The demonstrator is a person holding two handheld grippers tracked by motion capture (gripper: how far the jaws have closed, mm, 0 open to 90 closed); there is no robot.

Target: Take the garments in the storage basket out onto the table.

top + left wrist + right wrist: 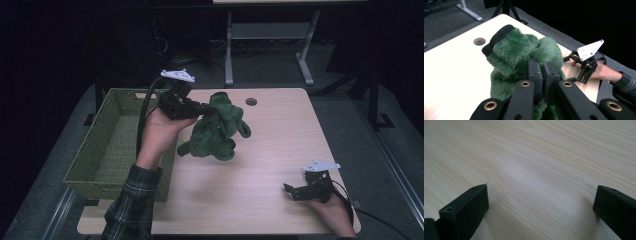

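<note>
A green plush toy (pixel 217 129) with a black band on top hangs above the light wooden table (pixel 280 135), near its left side. My left gripper (pixel 206 107) is shut on the toy's upper part and holds it off the table. In the left gripper view the two jaws pinch the green plush toy (pixel 519 50) at my left gripper (pixel 543 72), pressed close together. My right gripper (pixel 289 190) rests low on the table near the front right corner, held by a hand. In the right gripper view my right gripper (pixel 540 207) stands open with bare wood between its jaws.
A green woven basket (pixel 107 145) stands at the table's left edge, just left of the hanging toy. A round cable hole (pixel 251 101) sits near the table's far edge. Beyond the table stands a grey metal frame (pixel 270 40) on the dark floor.
</note>
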